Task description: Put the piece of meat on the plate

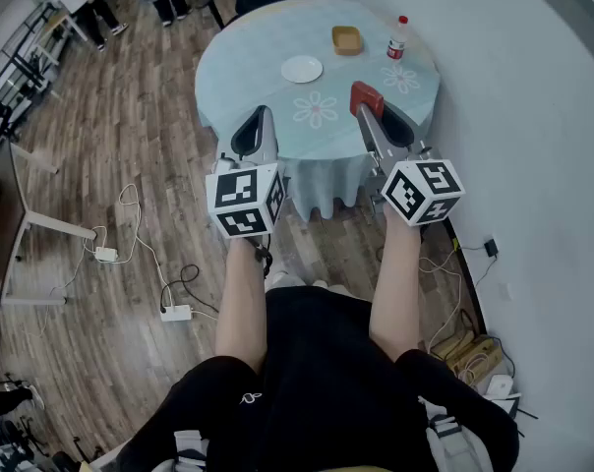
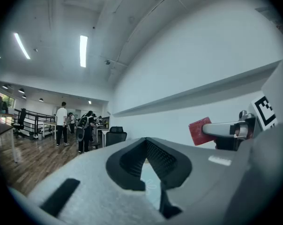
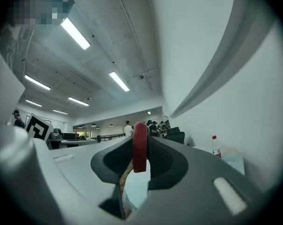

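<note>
The main risk is lying in the grip: the right gripper (image 1: 368,109) is clamping the meat (image 1: 365,96) by its lower part only, with the red slab standing on edge and sticking up past the jaw tips. I am judging that a quick swing toward the plate (image 1: 302,69) could be tipping or sliding it out, and it would be landing on the tabletop (image 1: 248,52) short of the plate. A release made too high could be letting it bounce or roll off the rim. Coming in too low could be pushing the light plate away across the cloth. A wide sweep on the far right of the plate could be brushing the bowl (image 1: 346,39), and further that way the bottle (image 1: 397,37).

The meat is sitting squarely between the right jaws, pinched on both flat faces; in the right gripper view it is filling the gap at the tips. Seen from the head view, it is hanging to the right of the plate and nearer the person, over the tabletop's near edge and apart from the plate; how high above the cloth, I cannot tell.

The left gripper (image 1: 255,126) is idling nearer the person than the plate and slightly left of it; its jaws are meeting at the tips with nothing between them.
</note>
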Motion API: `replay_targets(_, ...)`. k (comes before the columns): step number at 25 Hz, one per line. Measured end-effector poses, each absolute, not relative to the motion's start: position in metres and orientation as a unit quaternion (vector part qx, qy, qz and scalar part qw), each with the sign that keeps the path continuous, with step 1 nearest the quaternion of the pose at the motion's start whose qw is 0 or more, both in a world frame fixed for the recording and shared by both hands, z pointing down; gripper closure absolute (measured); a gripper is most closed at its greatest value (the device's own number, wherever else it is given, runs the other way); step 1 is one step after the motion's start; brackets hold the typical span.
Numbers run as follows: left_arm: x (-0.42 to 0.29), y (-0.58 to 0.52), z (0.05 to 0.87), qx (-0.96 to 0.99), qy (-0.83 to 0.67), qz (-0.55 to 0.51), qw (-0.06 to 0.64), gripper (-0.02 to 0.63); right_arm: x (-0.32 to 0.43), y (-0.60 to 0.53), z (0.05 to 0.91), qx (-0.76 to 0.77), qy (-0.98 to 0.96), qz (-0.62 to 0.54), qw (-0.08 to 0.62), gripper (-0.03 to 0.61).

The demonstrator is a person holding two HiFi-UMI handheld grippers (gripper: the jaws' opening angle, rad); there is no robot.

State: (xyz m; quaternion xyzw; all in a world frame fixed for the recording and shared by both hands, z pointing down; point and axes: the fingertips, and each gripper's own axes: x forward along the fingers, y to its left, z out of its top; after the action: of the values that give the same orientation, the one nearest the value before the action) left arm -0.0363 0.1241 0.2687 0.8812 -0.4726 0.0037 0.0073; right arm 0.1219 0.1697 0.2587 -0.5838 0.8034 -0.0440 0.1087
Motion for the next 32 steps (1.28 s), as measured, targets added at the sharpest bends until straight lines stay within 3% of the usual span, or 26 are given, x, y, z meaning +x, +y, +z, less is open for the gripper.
replay_targets(20,-0.054,0.092,0.28,0.866,-0.498,0.004,0.033,0.614,0.131,0.132,0.276,-0.581,0.804,-0.081,0.099,0.479)
replay_targets(32,0.003,-0.007,0.317,0.892,-0.447,0.021,0.059,0.614,0.167,0.042,0.309,-0.613,0.78,-0.102,0.077,0.479)
